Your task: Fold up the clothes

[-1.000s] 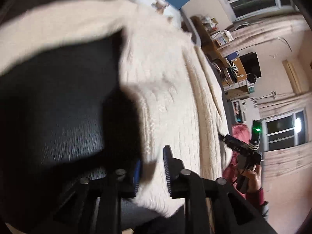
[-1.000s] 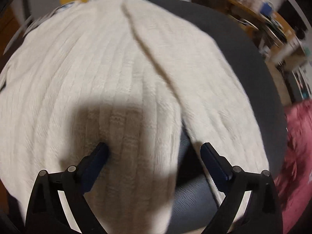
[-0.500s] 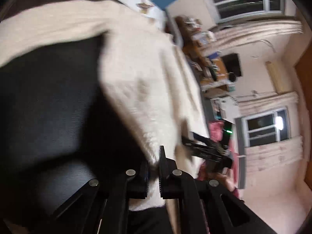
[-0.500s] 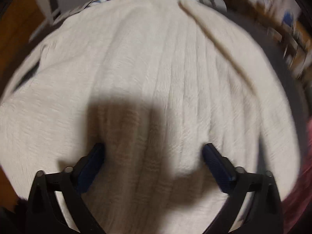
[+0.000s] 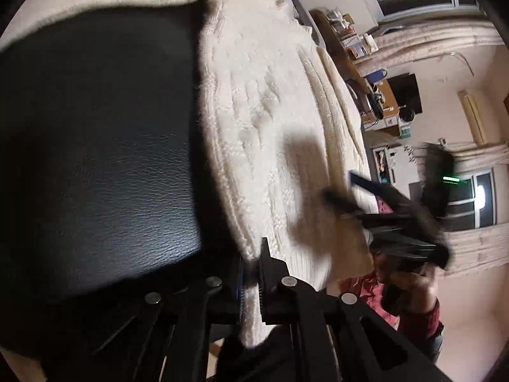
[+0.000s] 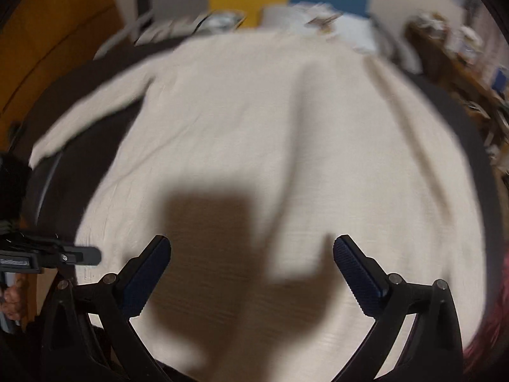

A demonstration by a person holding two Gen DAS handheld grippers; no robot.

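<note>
One cream knit sweater point(image 5: 273, 133) fills the left wrist view, lying flat on a black leather-textured surface point(image 5: 95, 159), its near corner at the lower middle. Left gripper point(image 5: 251, 273) has its jaws closing, the sweater's hem corner pinched between the ribbed pads, fabric bunched in the narrow gap. Right gripper point(image 5: 362, 187) shows at right above the sweater's far edge, blurred, fingers spread, held by a hand point(image 5: 410, 289) in a red sleeve point(image 5: 423, 318). Background: cluttered desk point(image 5: 372, 73) by the wall, windows, curtains; no containers readable. Right wrist view, blurry: sweater point(image 6: 254, 127) spread over the dark surface point(image 6: 79, 146), one sleeve point(image 6: 92, 111) stretched out to the left. Right gripper point(image 6: 251, 264) hovers over the lower body of the sweater, jaws wide apart, nothing between the blue pads point(image 6: 356, 270), its shadow on the knit. Left gripper point(image 6: 63, 256) enters at the left edge by the hem. White pile point(image 6: 321, 22) beyond the collar, contents unclear.
</note>
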